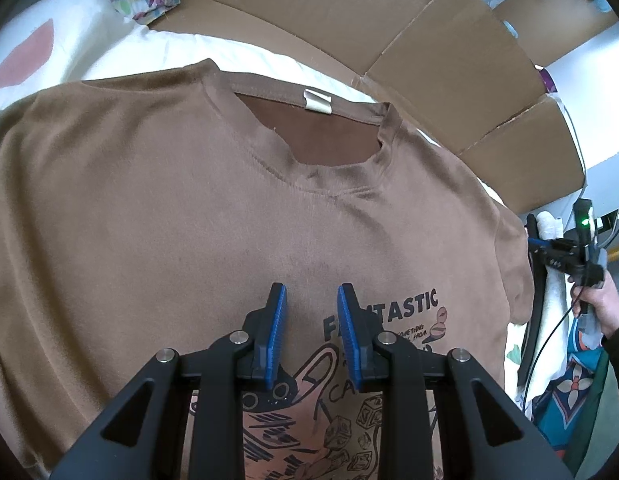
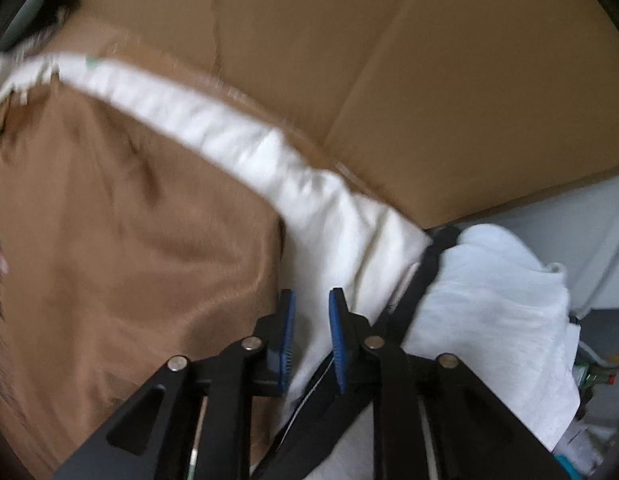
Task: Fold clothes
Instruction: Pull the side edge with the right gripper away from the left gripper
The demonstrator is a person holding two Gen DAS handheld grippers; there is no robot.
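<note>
Left gripper point(image 1: 311, 300) parted, empty, over shirt point(image 1: 157, 200); right gripper point(image 2: 311, 304) parted, empty, beside sleeve point(image 2: 213, 272). Folding unstarted; likely next: pinch sleeve edge.

T-shirt point(image 1: 149, 200): tan brown, darker brown inside the neck; chest print in black lettering and line drawing over a pinkish-orange patch.
Neck label point(image 1: 317, 101): cream white.
Bed sheet point(image 1: 89, 28): off-white with a large dusty-red spot.
Cardboard point(image 1: 429, 40): plain mid-brown.
Folded cloth point(image 1: 143, 6): white with pastel pink, green and purple patches.
Left claw point(image 1: 311, 300): black frame, blue ribbed pads.
Right claw point(image 2: 311, 304): black frame, blue ribbed pads.
White towel point(image 2: 501, 300): plain white.
Patterned fabric point(image 1: 569, 384): teal with orange and white flower shapes.
</note>
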